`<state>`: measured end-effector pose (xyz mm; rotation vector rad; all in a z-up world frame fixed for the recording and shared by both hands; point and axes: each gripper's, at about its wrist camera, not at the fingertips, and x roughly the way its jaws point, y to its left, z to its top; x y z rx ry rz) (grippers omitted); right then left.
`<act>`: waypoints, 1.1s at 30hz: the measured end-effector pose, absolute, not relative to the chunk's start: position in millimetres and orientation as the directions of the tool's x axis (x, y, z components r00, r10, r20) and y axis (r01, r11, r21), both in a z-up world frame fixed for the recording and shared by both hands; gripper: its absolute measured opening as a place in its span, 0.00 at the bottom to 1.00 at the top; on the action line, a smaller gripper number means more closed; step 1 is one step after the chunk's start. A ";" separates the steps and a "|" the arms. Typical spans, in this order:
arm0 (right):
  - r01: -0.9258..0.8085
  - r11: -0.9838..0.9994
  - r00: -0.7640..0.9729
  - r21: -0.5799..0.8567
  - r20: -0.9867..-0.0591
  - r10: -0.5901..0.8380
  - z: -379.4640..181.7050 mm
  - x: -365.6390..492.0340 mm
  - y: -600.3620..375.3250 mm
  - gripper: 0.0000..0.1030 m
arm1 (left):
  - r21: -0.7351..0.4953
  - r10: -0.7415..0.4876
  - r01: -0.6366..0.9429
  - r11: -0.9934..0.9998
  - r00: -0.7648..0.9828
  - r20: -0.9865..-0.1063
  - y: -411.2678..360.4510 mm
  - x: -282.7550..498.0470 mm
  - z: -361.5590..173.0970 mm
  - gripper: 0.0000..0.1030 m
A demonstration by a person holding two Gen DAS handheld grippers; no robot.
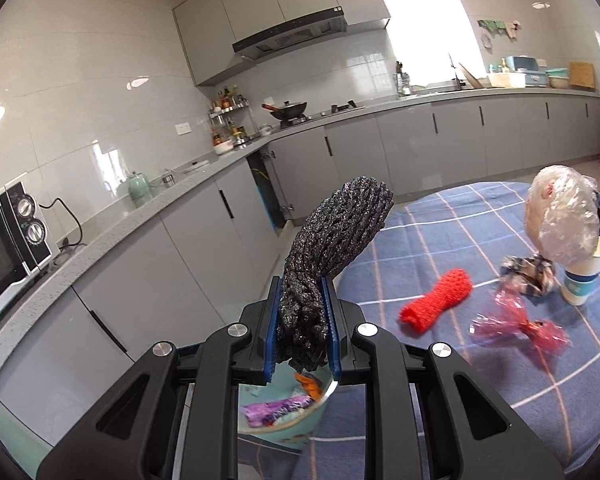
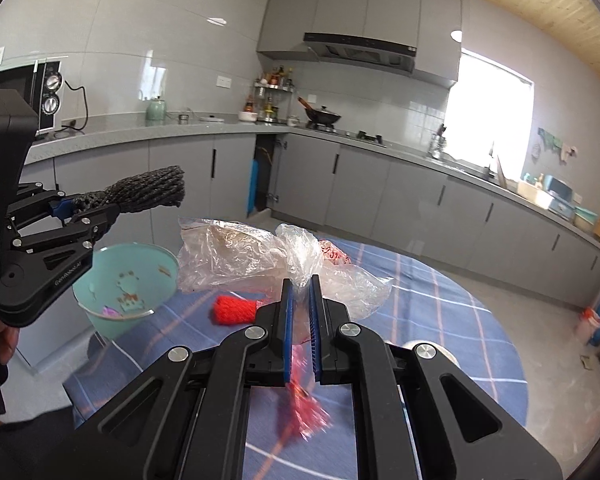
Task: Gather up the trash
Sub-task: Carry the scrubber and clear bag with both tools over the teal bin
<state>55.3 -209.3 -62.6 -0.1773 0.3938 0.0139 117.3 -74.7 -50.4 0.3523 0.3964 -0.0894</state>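
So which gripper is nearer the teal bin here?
Left. The left gripper hangs just above the bin, holding black netting. The right gripper is farther off over the table, pinching a clear plastic bag.

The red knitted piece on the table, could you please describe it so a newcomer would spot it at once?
Start from the blue checked tablecloth. Near its middle, between the teal bin and the paper cup, lies the red knitted piece. It alone is opaque, bright red and ribbed; its neighbours are crinkly plastic wrappers.

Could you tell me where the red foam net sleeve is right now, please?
The red foam net sleeve lies on the blue checked tablecloth, between the teal bin and the pink wrapper.
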 end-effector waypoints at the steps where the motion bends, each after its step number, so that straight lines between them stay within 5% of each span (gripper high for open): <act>1: -0.054 0.984 0.924 -0.167 -0.381 -0.014 -61.4 58.3 -206.8 0.08 | 0.325 -0.010 0.148 0.934 0.921 -0.389 -73.3 119.5 -48.8 0.19; 33: -0.173 0.972 0.900 -0.159 -0.427 0.090 -64.8 137.0 -141.7 0.08 | 0.388 0.169 0.001 0.922 0.899 -0.405 16.0 183.7 -72.9 0.19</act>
